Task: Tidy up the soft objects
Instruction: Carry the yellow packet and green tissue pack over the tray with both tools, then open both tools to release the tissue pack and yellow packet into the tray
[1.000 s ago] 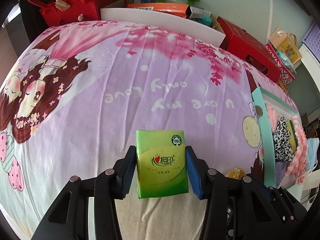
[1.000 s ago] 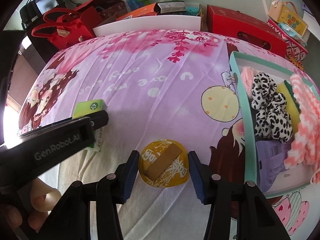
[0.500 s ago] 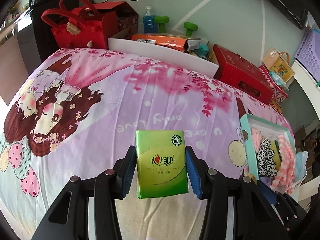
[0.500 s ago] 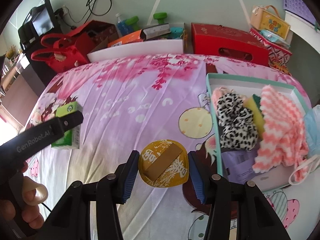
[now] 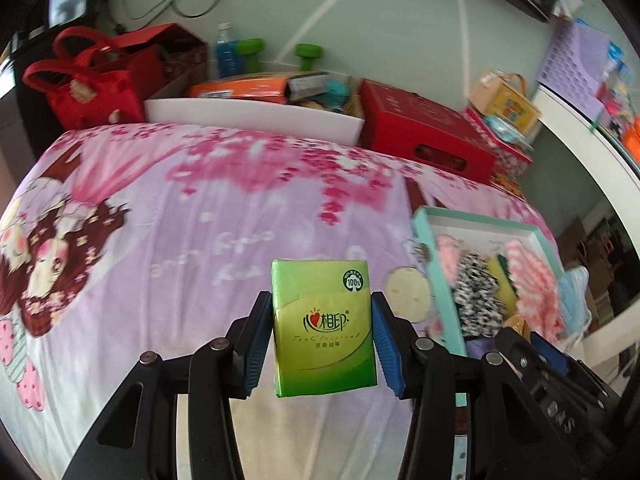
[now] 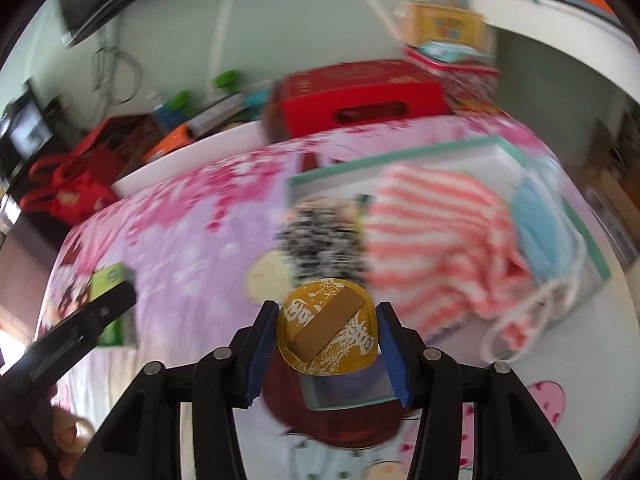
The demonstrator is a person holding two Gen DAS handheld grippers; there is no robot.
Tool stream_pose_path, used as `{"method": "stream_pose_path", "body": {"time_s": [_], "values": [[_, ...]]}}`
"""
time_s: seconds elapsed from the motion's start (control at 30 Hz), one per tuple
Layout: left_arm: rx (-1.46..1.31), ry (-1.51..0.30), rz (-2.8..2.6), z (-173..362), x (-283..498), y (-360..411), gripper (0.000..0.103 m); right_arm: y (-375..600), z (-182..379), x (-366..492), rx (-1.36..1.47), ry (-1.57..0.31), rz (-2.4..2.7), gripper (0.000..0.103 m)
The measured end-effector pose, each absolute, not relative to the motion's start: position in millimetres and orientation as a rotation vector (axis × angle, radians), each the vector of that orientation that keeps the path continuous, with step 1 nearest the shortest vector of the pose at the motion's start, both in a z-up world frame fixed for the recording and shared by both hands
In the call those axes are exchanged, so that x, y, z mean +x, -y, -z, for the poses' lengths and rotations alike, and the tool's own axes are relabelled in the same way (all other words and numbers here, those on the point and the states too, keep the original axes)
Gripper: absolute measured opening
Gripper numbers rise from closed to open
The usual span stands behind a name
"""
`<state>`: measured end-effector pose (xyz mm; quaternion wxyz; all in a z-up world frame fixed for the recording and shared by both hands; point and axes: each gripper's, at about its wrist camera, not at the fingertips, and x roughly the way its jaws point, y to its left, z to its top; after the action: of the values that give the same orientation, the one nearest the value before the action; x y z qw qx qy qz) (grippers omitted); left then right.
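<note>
sharpness is all on the left wrist view: the pink and lilac cartoon-print bedsheet (image 5: 192, 216) reads clearly there, along with the red fabric handbag (image 5: 86, 88) and the red cardboard box (image 5: 428, 128) lined up at the far edge. the right wrist view is smeared with blur, but it looks deeper into the shallow teal-rimmed box (image 6: 404, 158) and shows what the other cuts off: the coral and white striped knit cloth (image 6: 436, 228) draped over most of it, the light blue face mask (image 6: 540, 224) at its right end with a white loop trailing over the rim, and the black and white leopard-print scrunchie (image 6: 320, 240) at its left. it also catches the person's fingers (image 6: 74, 438) on the other tool's handle, bottom left.

now the jaws. left gripper (image 5: 322, 338) stands about half apart, blue pads pressed to both sides of the green plastic pack of pocket tissues (image 5: 322, 326), held upright above the sheet, left of the teal box. right gripper (image 6: 328, 350), also about half apart, is clamped on the round yellow foil sachet with a tan band (image 6: 327, 330), which hangs over the near corner of the teal box. in the left view the right tool (image 5: 536, 354) shows just beside the box's near end.
</note>
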<state>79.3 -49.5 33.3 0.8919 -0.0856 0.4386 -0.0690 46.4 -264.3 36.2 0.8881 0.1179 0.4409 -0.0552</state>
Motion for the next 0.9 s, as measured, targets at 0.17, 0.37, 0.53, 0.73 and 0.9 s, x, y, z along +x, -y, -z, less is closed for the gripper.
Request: {"method": "stream_pose_path", "body": {"time_s": [0.17, 0.37, 0.53, 0.73, 0.9], "values": [[-0.141, -0.908, 0.216, -33, 78, 81, 0.05, 299, -32, 40, 0.31, -0.9, 0.184, 0.052], [-0.087, -0.882, 0.311, -36, 71, 118, 0.05, 318, -36, 35, 0.34, -0.864, 0.218, 0.052], [-0.038, -0.883, 0.392, -32, 66, 149, 0.05, 332, -33, 31, 0.372, -0.855, 0.234, 0.052], [0.009, -0.877, 0.448, -27, 62, 173, 0.05, 343, -35, 25, 0.397, -0.834, 0.247, 0.052], [0.032, -0.87, 0.49, -25, 59, 186, 0.05, 347, -36, 22, 0.412, -0.824, 0.252, 0.052]]}}
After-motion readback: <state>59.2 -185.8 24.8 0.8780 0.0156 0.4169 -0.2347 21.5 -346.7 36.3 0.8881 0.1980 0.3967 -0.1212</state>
